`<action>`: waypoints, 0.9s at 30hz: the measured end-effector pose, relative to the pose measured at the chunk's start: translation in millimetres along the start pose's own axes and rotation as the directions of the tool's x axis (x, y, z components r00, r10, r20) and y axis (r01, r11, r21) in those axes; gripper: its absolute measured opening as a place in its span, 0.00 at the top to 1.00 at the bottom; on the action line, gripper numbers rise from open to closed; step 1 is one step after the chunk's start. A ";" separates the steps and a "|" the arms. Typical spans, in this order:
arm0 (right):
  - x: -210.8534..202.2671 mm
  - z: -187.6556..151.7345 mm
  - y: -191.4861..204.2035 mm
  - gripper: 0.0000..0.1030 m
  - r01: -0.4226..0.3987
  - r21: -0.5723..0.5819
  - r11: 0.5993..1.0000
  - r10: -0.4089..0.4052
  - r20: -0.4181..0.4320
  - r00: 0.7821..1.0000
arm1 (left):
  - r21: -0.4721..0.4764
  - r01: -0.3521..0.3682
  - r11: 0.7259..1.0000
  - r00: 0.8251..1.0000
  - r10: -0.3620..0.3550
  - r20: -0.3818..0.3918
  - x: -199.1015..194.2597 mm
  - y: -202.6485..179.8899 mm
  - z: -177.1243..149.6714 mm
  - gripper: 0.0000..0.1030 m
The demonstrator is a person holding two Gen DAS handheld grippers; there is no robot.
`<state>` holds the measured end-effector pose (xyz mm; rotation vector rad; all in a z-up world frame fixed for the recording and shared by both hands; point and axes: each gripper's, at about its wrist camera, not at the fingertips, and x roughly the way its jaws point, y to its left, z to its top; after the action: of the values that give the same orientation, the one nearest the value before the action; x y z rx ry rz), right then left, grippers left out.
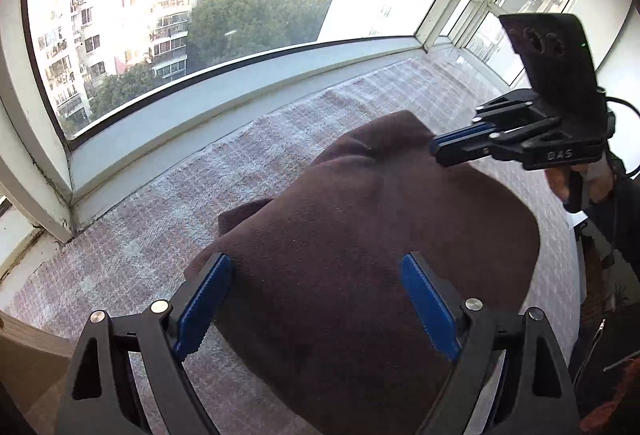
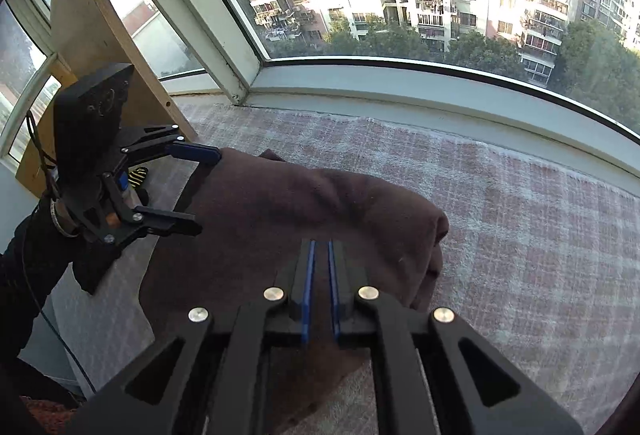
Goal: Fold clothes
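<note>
A dark brown garment (image 1: 360,235) lies folded in a thick bundle on a pink checked blanket (image 1: 160,235). My left gripper (image 1: 316,279) hangs over its near end, jaws wide open, blue pads (image 1: 204,299) on either side of the cloth and not pressing it. In the right wrist view the left gripper (image 2: 206,191) straddles the left edge of the garment (image 2: 300,203). My right gripper (image 2: 320,267) is just above the bundle, its pads a narrow slit apart with nothing between them. From the left wrist view the right gripper (image 1: 440,151) sits at the garment's far right end.
The blanket (image 2: 520,235) covers a bay-window ledge. The window frame (image 1: 240,87) bounds it at the back and its corner post (image 2: 224,47) stands at the back left. A wooden board (image 2: 92,27) leans at the left. A hand (image 1: 560,183) and a dark sleeve (image 2: 24,275) hold the grippers.
</note>
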<state>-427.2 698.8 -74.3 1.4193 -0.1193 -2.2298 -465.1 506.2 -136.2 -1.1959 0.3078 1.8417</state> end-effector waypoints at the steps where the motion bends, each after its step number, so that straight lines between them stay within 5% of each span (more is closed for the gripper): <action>1: -7.6 -7.8 -7.5 0.74 0.023 0.030 0.999 -0.023 0.016 1.000 | -0.003 0.000 1.000 1.000 0.000 0.004 0.2 -0.6 0.6 0.13; 4: -19.9 -25.2 -36.8 0.68 0.138 0.091 0.986 -0.142 0.037 0.989 | -0.006 -0.001 1.000 0.999 0.001 0.034 -12.5 -5.7 3.9 0.14; 8: -5.4 -35.9 -68.2 0.68 0.189 0.110 0.976 -0.189 -0.015 0.982 | 0.021 0.046 0.999 0.997 -0.047 0.067 -31.6 -31.8 7.8 0.15; 12: 25.6 -39.2 -56.5 0.68 0.143 0.046 0.989 -0.141 -0.056 0.989 | 0.083 0.166 0.983 0.984 -0.171 0.055 -30.3 -74.3 17.1 0.15; 14: 31.8 -38.6 -43.2 0.80 0.101 0.013 0.995 -0.101 -0.042 0.994 | 0.092 0.225 0.970 0.972 -0.229 0.044 -20.2 -92.3 21.8 0.15; 15: 29.9 -39.4 -35.3 0.96 0.045 0.009 0.999 -0.045 -0.028 0.999 | 0.091 0.251 0.964 0.966 -0.255 0.038 -14.1 -99.1 23.9 0.15; 19: 37.1 -47.9 -4.0 0.95 -0.014 -0.107 0.994 0.004 -0.092 0.996 | 0.059 0.334 0.941 0.942 -0.336 0.018 15.9 -115.1 26.7 0.15; 24: 10.0 -48.6 -31.8 0.95 0.060 -0.015 0.998 -0.061 -0.067 0.996 | 0.057 0.336 0.940 0.941 -0.337 0.019 30.5 -125.8 23.2 0.14; 27: -22.8 -38.7 -38.3 0.92 0.131 0.026 0.991 -0.131 0.021 0.991 | 0.096 0.261 0.961 0.963 -0.267 0.049 6.2 -123.0 19.5 0.17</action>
<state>-399.3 749.6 -85.6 1.4535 -0.0632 -2.3584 -381.5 591.9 -101.4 -1.0621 0.1830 1.6124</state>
